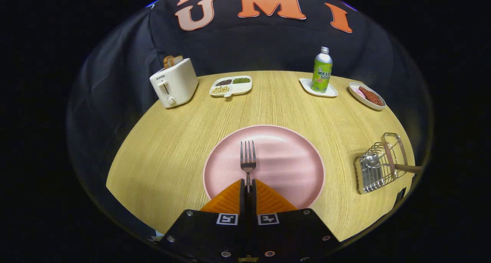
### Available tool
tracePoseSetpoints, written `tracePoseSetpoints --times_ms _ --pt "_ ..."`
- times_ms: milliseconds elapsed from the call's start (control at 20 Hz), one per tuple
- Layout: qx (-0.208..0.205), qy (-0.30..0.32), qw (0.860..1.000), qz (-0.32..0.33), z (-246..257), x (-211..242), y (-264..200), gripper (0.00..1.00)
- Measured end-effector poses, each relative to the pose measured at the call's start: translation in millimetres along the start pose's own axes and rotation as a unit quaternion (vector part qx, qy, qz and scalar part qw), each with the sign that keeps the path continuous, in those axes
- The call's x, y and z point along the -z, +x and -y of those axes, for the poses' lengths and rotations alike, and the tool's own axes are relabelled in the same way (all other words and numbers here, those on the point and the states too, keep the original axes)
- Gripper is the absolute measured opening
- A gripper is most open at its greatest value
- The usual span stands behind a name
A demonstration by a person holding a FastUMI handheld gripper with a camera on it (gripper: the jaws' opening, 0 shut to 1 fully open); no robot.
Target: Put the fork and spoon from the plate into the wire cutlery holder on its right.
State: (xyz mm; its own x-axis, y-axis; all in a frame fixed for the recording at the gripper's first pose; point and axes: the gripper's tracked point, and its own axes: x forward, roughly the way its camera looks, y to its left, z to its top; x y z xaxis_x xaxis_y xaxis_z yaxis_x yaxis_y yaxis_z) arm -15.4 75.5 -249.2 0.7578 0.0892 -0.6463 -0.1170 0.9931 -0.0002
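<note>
A pink plate (284, 159) lies on the wooden table just ahead of my fingers. A metal fork (248, 159) points away from me over the plate, tines forward. My gripper (248, 186) is shut on the fork's handle, both fingers pressed together around it. To the right of the plate lies the wire cutlery holder (378, 167), tipped on its side, with a spoon's bowl (369, 164) inside and a wooden handle (408, 168) sticking out to the right.
Along the table's far edge stand a white toaster (174, 84) with bread, a divided dish of beans (231, 85), a green soda bottle (321, 71) on a small white tray, and a bowl of food (367, 95).
</note>
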Motion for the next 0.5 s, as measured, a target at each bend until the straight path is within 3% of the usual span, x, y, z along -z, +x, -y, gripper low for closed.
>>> tracePoseSetpoints --times_ms 500 --pt "0.005 0.019 1.0 -0.016 72.3 -38.5 -59.0 0.04"
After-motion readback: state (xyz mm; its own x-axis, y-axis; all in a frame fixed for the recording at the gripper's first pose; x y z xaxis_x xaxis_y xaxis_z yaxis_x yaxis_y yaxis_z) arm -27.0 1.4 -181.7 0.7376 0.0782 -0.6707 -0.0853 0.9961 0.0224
